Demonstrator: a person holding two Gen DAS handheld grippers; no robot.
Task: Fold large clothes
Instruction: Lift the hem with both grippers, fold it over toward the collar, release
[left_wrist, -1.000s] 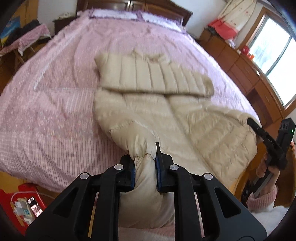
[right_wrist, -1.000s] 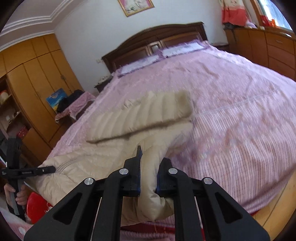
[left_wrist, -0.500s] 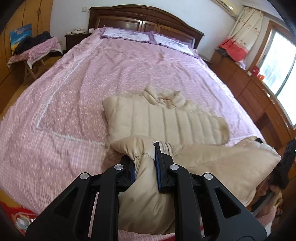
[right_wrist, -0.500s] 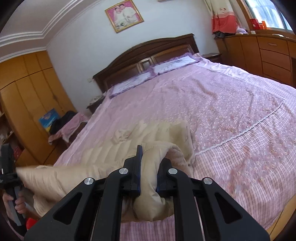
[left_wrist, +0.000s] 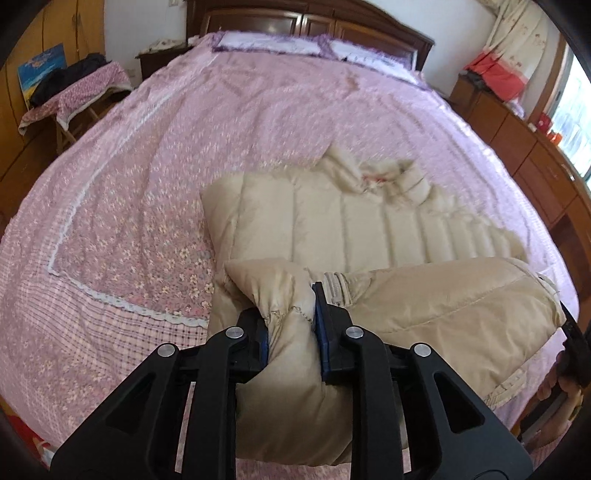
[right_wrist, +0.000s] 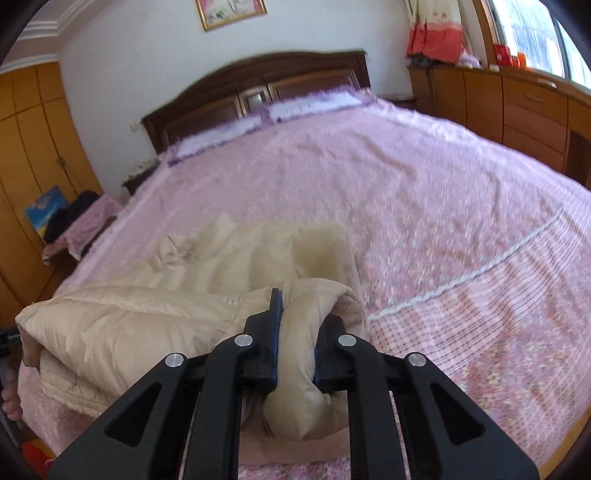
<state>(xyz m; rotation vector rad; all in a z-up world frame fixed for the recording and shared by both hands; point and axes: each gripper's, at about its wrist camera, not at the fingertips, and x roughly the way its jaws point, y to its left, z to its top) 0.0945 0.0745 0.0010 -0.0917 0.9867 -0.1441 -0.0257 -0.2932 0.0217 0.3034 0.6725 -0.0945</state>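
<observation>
The left gripper (left_wrist: 291, 325) is squeezed tight on a puffy corner of the beige down jacket (left_wrist: 369, 229). The right gripper (right_wrist: 297, 332) pinches the other bottom corner the same way, with a fat roll of jacket bulging between its blue pads (right_wrist: 275, 332). The held bottom edge is lifted up off the bed and stretches between the two grippers. Just past the fingers, the rest of the jacket lies flat on the pink bedspread (left_wrist: 147, 184), with a sleeve folded across it and the crumpled collar (left_wrist: 376, 173) at the far end.

Ahead of the collar, the bedspread runs on to two pillows (right_wrist: 258, 122) and a dark wooden headboard (right_wrist: 258, 81). To the left of the left gripper, a white lace line (left_wrist: 122, 299) crosses the cover. Far off to the left stands a small table (left_wrist: 74, 96) with dark clothes on it, by yellow wardrobe doors (right_wrist: 33, 147). Far off to the right of the right gripper, brown drawers (right_wrist: 517, 110) stand under a bright window, close beside the bed's edge.
</observation>
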